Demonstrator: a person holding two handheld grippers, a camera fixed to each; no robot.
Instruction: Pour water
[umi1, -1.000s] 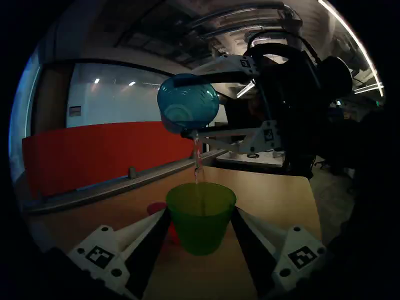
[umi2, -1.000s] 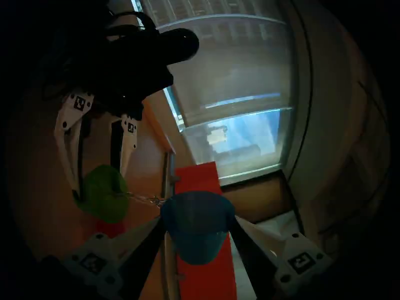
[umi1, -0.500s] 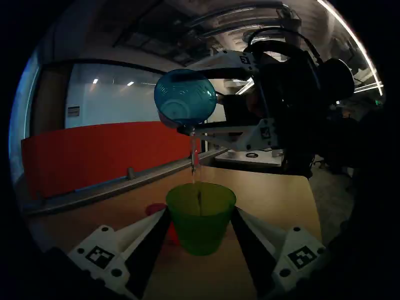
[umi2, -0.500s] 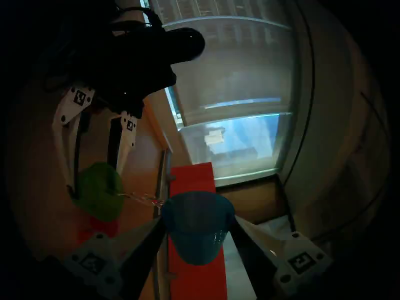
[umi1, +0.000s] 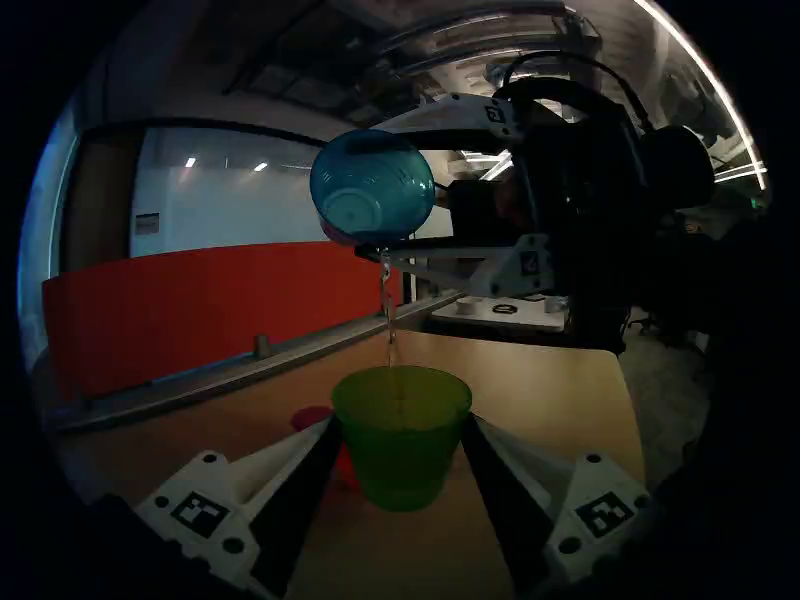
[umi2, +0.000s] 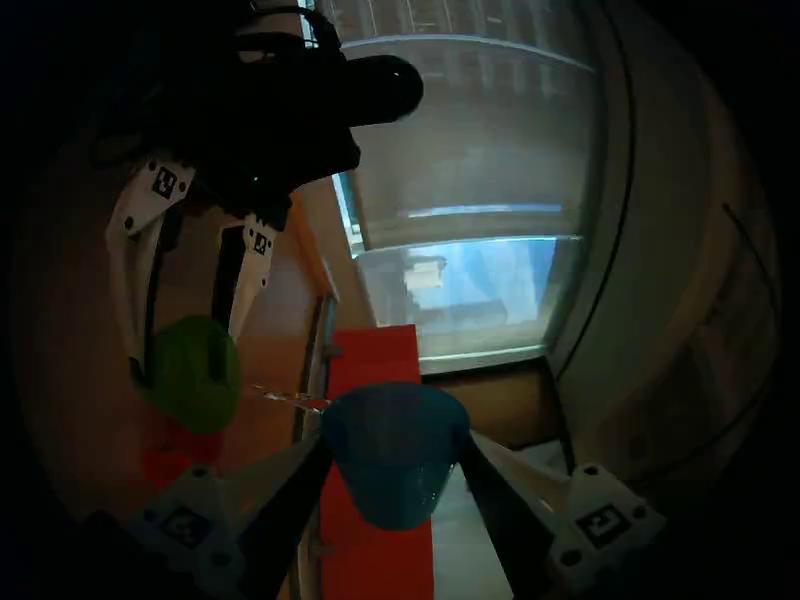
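- Left gripper view: the left tool (umi1: 402, 432) is clamped on the upright green cup (umi1: 402, 460) above the bench (umi1: 560, 385). Higher up, the right tool (umi1: 378, 195) tips the blue cup (umi1: 372, 185), and a thin water stream (umi1: 387, 310) falls into the green one.
- Right gripper view: the right tool (umi2: 395, 450) grips the blue cup (umi2: 395, 475), which is tilted toward the green cup (umi2: 190, 375).
- Pouring looks underway; emptying and righting the blue cup remain.

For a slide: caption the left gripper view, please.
Right claw tilts a blue cup, pouring a thin stream of water into the green cup gripped by the left claw.
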